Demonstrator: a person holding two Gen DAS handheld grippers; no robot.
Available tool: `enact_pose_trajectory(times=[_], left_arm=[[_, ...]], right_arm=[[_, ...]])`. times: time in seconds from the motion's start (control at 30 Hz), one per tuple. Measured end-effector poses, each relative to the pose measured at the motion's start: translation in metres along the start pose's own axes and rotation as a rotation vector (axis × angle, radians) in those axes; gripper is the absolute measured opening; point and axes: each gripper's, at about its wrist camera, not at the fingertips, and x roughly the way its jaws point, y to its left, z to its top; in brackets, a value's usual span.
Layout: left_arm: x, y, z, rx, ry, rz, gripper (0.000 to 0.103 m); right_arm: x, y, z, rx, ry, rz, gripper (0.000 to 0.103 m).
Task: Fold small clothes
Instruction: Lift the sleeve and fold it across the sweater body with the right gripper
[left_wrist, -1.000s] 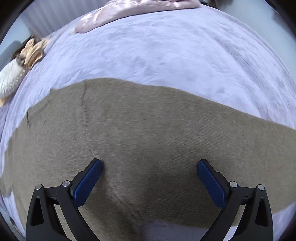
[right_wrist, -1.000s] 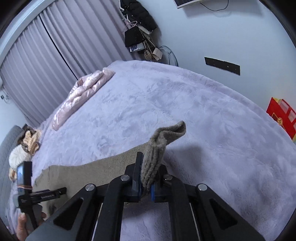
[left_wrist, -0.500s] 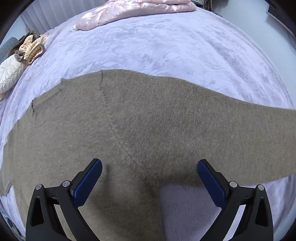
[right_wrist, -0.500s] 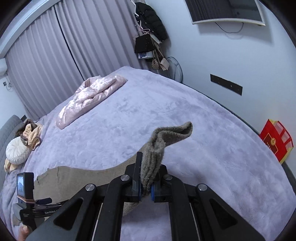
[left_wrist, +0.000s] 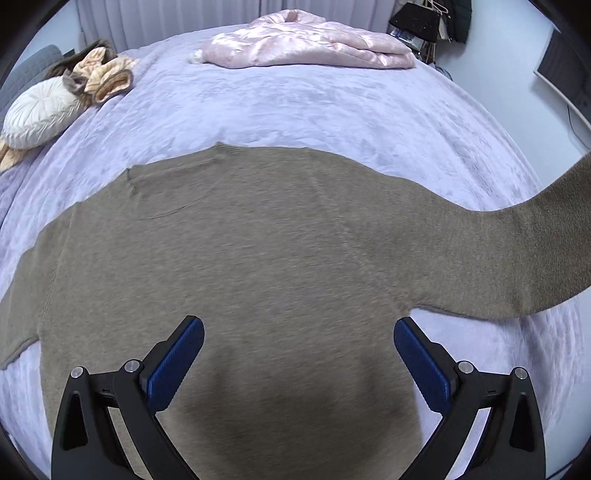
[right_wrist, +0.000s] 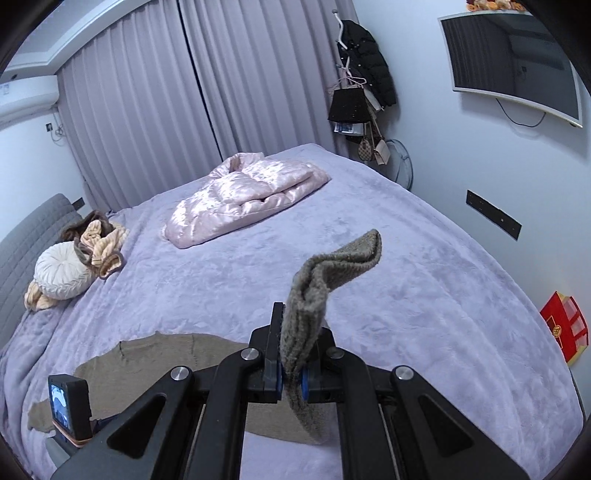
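Both grippers were seen above a bed covered with a lilac blanket (left_wrist: 295, 103). On the left wrist view the left gripper (left_wrist: 298, 354) was held with its jaws spread wide, nothing between the blue pads (left_wrist: 173, 365), hovering over the lower body of a brown knitted sweater (left_wrist: 258, 258) that was laid flat on the blanket, neckline toward the far side. One sleeve (left_wrist: 535, 266) was stretched out to the right and lifted off the blanket toward the frame edge. On the right wrist view the right gripper (right_wrist: 291, 376) was pressed together on the sleeve end, the cuff (right_wrist: 343, 258) flopped forward above the jaws and a short length hung below them. The rest of the sweater was seen flat on the blanket at lower left, beside the camera body of the other gripper (right_wrist: 68, 410). Farther up the bed a pink quilted jacket (right_wrist: 240, 195) was lying crumpled, and a round white cushion (right_wrist: 62, 273) with a beige and brown garment (right_wrist: 99, 240) was placed by the grey headboard (right_wrist: 26, 240). Closed curtains (right_wrist: 147, 110), a coat rack (right_wrist: 362, 85) and a wall screen (right_wrist: 513, 59) were visible behind
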Motion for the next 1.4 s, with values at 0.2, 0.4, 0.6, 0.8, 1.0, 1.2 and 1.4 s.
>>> enact_pose_trajectory(times=[0.2,0.4,0.6,0.8,1.0,1.2,1.4], left_arm=[[-0.004,0.05,-0.013,-0.052,-0.001,-0.006,0.103],[-0.001,0.102,-0.027,-0.106,0.016,-0.011,0.103],[0.005,0.148,-0.043,-0.17,0.034,-0.018,0.103],[0.005,0.183,-0.054,-0.215,0.033,-0.026,0.103],[-0.001,0.214,-0.065,-0.251,0.025,-0.02,0.103],[-0.014,0.242,-0.079,-0.285,0.007,-0.007,0.103],[-0.02,0.258,-0.087,-0.317,-0.006,-0.001,0.103]], right_arm=[[0.006,0.078,0.0,-0.057,0.014,0.063,0.007],[0.015,0.15,-0.006,-0.11,0.038,0.126,0.007],[0.022,0.22,-0.017,-0.184,0.055,0.17,0.007],[0.038,0.281,-0.041,-0.245,0.101,0.211,0.007],[0.066,0.33,-0.079,-0.316,0.171,0.232,0.007],[0.096,0.365,-0.121,-0.405,0.253,0.23,0.007],[0.114,0.39,-0.157,-0.504,0.309,0.223,0.007]])
